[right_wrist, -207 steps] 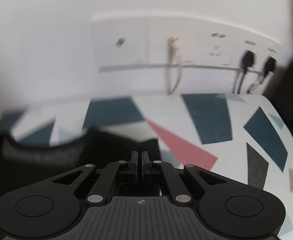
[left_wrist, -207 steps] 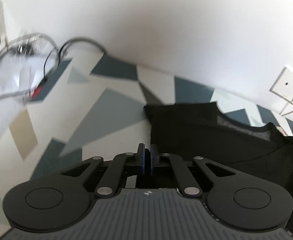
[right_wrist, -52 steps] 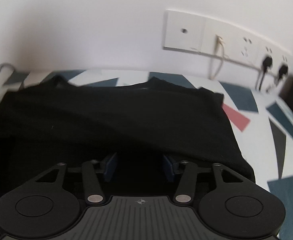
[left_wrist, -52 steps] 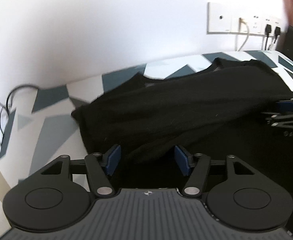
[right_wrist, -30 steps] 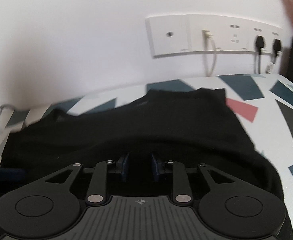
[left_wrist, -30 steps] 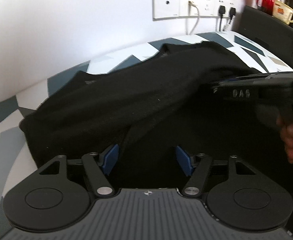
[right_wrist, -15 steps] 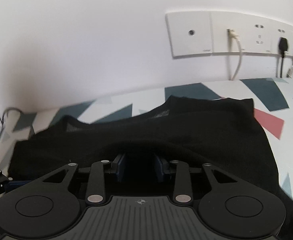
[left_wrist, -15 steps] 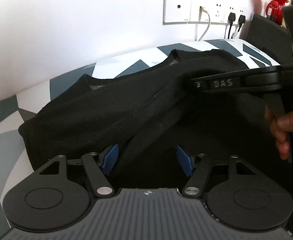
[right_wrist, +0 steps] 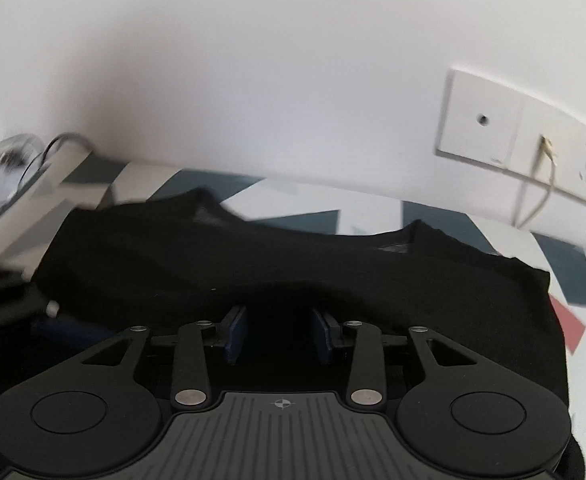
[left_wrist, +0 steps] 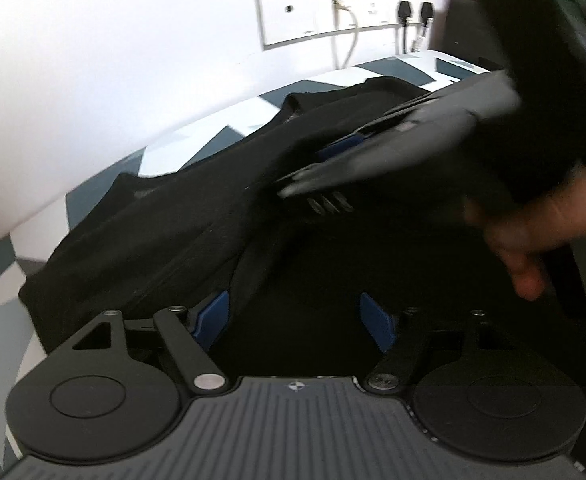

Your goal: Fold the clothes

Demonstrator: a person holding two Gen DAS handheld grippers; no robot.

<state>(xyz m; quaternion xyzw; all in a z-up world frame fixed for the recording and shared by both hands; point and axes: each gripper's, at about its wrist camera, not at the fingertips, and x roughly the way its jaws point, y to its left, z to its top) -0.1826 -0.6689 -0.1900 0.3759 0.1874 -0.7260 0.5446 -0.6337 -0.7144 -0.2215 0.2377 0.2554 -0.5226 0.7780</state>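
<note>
Black garment [right_wrist: 293, 256] lies on the patterned table [right_wrist: 305, 200] close to the wall, w/ socket plate [right_wrist: 481, 120] behind it. One fold looks done: fabric is doubled, a thick edge runs across in the left wrist view, and collar/shoulder bumps show at the far edge in the right wrist view. Shape is wide and uneven, w/ a slack ridge through the middle. Judgement: early to mid stage; at least one more fold and some smoothing left. Cannot tell whether sleeves are tucked under.

Left gripper [left_wrist: 293, 316]: jaws spread wide and have just been opening. Blue pads [left_wrist: 213, 312] stand clear on both sides, dark fabric lies below and between them, no pinch seen. It points down at the near part of the garment, low over the cloth.

Right gripper [right_wrist: 279, 332]: jaws part-open, narrower than the left, and have just been opening. Black fabric sits in the gap; pads do not appear to press on it, though dark-on-dark makes contact hard to confirm. It angles down over the near edge, facing the wall.

In the left wrist view the right gripper crosses the frame, blurred, w/ the person's hand [left_wrist: 533, 236] on its handle. The two grippers are near each other over the same garment.
</note>
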